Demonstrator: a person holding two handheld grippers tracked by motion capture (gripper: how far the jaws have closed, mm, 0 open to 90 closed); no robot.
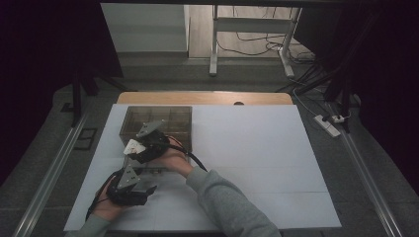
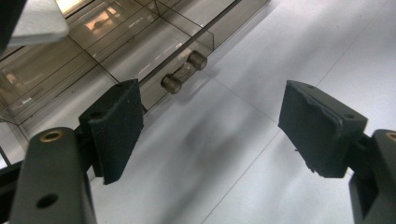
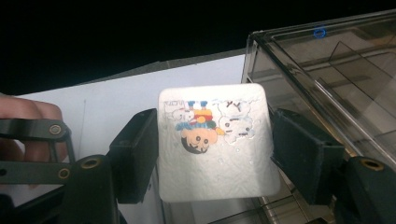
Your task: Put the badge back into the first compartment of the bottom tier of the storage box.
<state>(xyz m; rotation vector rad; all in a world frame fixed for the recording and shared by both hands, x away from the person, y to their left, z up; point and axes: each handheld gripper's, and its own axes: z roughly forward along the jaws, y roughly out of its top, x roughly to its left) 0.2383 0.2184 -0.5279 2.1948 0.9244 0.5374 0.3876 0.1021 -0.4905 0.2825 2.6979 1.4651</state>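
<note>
High view: the white table [image 1: 257, 163] carries a smoke-tinted clear compartment box [image 1: 180, 114] at about 10 o'clock from the table's centre, near the far edge. From 12 round to 6 o'clock the white surface lies open, with wide room on the person's right. The near-left quarter is crowded: both hands work there, close together just in front of the box.

Right tongs [image 3: 212, 154]: the jaws stand partly apart and clamp a small card [image 3: 215, 142] by its two side edges. In the high view the right tongs [image 1: 143, 148] hold the card [image 1: 133, 146] at the box's near-left corner, above the table. The card is white, roughly square with rounded corners, with a slightly pebbled matt face. It bears a printed cartoon figure with a round face, red and yellow clothing and pale shapes beside it, seen upside down in the right gripper view. The box wall [image 3: 299, 79] rises just beside the card at 2 o'clock.

Left tongs [image 2: 210, 135]: the jaws are spread wide and grip nothing, hovering over bare table. The black pads [image 2: 116, 126] are ribbed and blocky. At 12 o'clock stands the box front [image 2: 187, 42], with a clear two-knobbed pull handle [image 2: 184, 72]. In the high view the left tongs [image 1: 131, 185] lie near the table's near edge.
</note>
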